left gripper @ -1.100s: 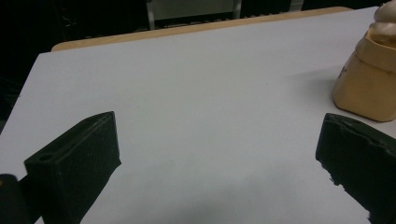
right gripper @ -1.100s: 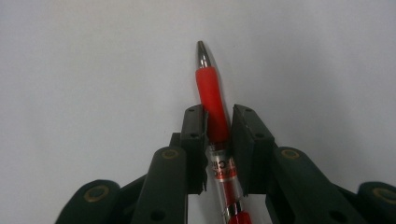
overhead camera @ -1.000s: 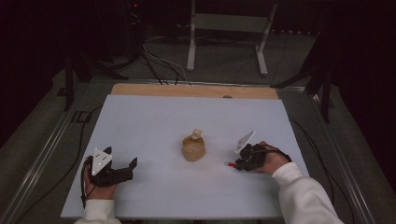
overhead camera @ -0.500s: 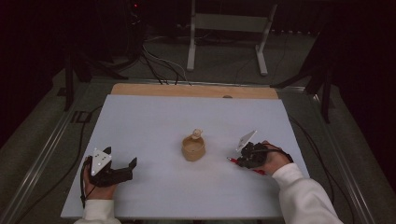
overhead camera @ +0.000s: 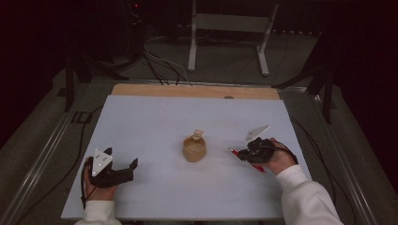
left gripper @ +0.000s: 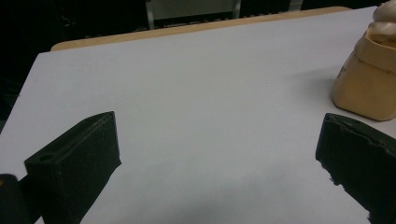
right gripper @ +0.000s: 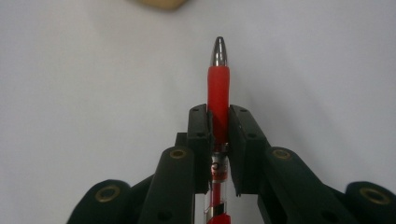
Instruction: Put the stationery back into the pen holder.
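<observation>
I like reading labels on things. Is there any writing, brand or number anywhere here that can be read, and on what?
None can be read. The red pen held in the right gripper bears a small mark on its clear barrel, too blurred to read. The tan pot shows no writing.

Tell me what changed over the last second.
Little: the right gripper, shut on the red pen, edged slightly right, away from the tan pot. The left gripper stayed open, parked at the near left of the table; the pot didn't move.
</observation>
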A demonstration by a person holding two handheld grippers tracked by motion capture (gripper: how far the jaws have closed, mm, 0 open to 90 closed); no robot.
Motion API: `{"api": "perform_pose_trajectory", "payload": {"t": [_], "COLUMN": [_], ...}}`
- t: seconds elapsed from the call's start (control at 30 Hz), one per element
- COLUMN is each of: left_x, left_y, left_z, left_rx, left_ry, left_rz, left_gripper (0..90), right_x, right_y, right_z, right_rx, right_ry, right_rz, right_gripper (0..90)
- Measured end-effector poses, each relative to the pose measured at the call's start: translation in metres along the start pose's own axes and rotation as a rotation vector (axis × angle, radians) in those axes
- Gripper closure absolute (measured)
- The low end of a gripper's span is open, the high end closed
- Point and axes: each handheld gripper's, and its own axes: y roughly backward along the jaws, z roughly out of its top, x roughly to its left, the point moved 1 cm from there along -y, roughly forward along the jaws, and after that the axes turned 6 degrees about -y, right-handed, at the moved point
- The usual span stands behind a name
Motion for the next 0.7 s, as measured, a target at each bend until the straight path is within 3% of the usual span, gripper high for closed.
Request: {"api": "perform_pose_trajectory", "payload": {"t": [0.37, 0.7], "left_x": [-0.001, 0.000], "left_y": [0.000, -0.001], "left_z": [0.000, 0.000], "left_rx": [0.004, 0.003], "left_ry": [-0.005, -0.005], "left_rz": [0.002, 0.002], "left_gripper": [0.3, 0.3], "right_x": [0.004, 0.012], "right_y": [0.021, 0.029], "right_z": [0.009, 0.022], "right_rx": [-0.174, -0.267], "right_ry": [-0.046, -0.049], "right_rz": [-0.039, -0.057], "right_gripper": [80.7, 80.7]}}
